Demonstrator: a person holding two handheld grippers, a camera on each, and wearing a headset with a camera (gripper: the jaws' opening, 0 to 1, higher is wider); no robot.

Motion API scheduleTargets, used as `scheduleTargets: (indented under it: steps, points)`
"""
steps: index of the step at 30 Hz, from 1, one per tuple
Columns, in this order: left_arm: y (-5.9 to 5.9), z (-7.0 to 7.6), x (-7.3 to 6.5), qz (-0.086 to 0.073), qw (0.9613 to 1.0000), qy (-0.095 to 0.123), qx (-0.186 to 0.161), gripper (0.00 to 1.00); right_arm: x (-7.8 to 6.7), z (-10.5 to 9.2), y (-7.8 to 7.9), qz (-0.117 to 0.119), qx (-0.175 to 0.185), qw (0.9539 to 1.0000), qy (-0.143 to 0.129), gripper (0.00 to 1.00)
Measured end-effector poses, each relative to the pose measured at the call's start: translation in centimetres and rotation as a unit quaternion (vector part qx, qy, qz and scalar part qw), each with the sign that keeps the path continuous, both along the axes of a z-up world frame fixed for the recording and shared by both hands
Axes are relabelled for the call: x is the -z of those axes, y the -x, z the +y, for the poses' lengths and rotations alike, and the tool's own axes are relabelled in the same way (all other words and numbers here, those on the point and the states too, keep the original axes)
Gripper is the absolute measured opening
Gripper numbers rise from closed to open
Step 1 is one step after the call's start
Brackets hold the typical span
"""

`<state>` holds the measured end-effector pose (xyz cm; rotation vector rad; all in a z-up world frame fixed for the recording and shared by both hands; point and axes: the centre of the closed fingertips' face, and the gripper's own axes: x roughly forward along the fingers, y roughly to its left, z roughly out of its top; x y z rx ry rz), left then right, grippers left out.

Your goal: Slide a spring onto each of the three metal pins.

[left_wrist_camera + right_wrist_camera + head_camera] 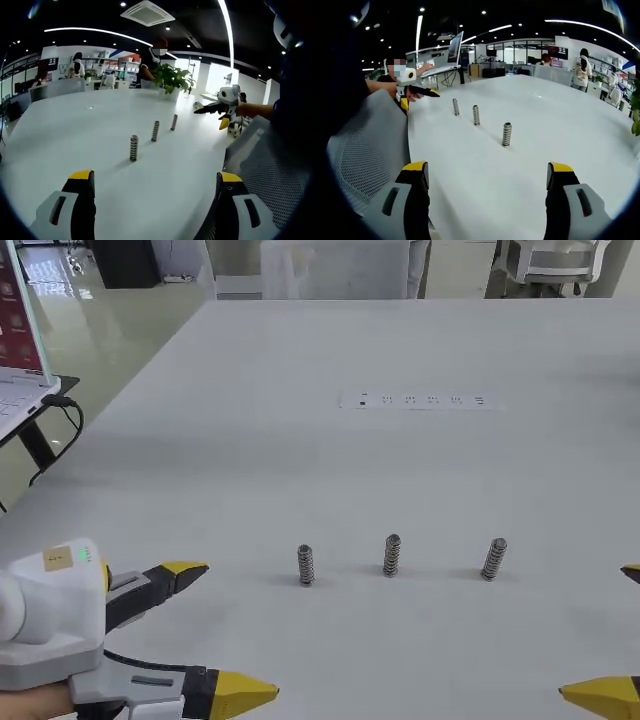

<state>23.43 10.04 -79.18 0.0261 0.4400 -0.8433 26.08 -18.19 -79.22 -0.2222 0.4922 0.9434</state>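
Overhead, the head view has three springs (392, 555) standing upright in a row on the white tabletop (400, 470); the pins inside them are too small to make out. A socket strip (420, 401) lies beyond and a laptop (15, 330) sits at the left edge. The left gripper (240, 630) and right gripper (591, 631) flank the row, well apart from it, jaws spread wide and empty. The left gripper view adds a potted plant (172, 77) behind the springs. The right gripper view adds a mesh chair back (365, 145) beside the tabletop, with nothing blocking the springs.
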Motion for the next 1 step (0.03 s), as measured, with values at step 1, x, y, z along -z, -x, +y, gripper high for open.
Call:
scheduleTargets:
  steps: [1]
  points:
    - [0.0,-0.01,-0.01,-0.001,1.0,0.0,0.0,0.98,0.01,0.02,0.01,0.0,0.0,1.0,0.0,0.99]
